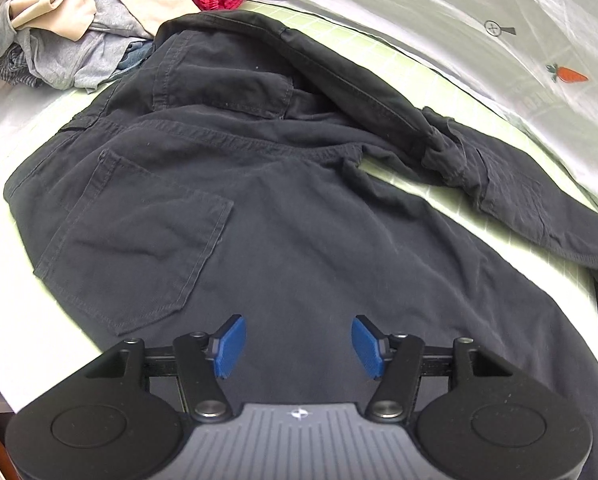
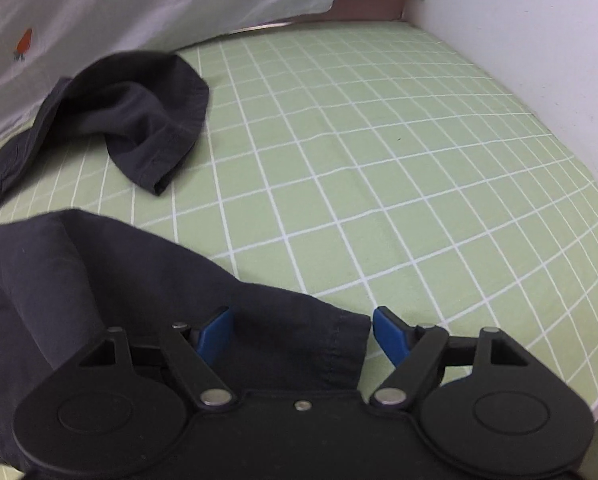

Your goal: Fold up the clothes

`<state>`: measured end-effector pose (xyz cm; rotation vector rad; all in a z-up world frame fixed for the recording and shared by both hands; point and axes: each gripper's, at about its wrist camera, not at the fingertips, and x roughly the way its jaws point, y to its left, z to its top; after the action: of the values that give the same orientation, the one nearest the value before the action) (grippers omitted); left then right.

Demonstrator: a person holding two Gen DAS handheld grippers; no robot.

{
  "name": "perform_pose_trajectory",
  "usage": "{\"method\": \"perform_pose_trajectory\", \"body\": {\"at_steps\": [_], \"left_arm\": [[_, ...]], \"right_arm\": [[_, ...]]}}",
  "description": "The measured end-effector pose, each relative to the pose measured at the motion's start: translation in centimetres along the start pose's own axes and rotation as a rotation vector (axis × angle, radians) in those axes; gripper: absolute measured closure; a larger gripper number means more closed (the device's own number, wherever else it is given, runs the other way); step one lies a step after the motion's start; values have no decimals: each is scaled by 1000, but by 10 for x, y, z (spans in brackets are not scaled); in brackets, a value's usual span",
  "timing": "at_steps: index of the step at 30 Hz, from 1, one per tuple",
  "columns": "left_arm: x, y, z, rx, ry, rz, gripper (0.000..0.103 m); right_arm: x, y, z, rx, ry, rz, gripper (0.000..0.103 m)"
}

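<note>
Honestly, with both grippers, left (image 1: 298,347) and right (image 2: 301,335), spread wide over the trousers (image 1: 259,184), a shallow pinch probably slips off that hem (image 2: 339,344).

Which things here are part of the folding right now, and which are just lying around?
In the job: dark trousers, left gripper, right gripper, both open.
Lying about: heap of clothes, green checked sheet, carrot-print cloth.

No legible text anywhere.
</note>
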<state>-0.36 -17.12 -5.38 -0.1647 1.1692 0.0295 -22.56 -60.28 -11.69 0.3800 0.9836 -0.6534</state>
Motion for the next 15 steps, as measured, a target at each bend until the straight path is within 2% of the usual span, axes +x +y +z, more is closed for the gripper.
{"method": "perform_pose_trajectory", "body": {"at_steps": [2, 3, 4, 5, 7, 11, 13, 15], "left_arm": [[7, -4, 8, -9, 7, 6, 42], [11, -7, 13, -15, 13, 8, 42], [15, -10, 17, -19, 17, 10, 42], [20, -14, 22, -20, 22, 13, 42], [27, -24, 31, -10, 27, 16, 42], [39, -45, 45, 25, 33, 21, 42], [41, -53, 45, 47, 30, 9, 42], [42, -60, 45, 69, 27, -3, 42]], "right_arm": [[5, -1, 2, -20, 27, 30, 32], [6, -3, 5, -33, 30, 41, 44], [7, -5, 8, -45, 34, 53, 68], [7, -7, 15, -48, 36, 70, 76], [7, -11, 30, -62, 14, 66, 76], [2, -16, 82, -54, -151, -20, 76], [3, -16, 107, 10, -233, -39, 69], [10, -7, 122, -15, -239, -95, 59]]}}
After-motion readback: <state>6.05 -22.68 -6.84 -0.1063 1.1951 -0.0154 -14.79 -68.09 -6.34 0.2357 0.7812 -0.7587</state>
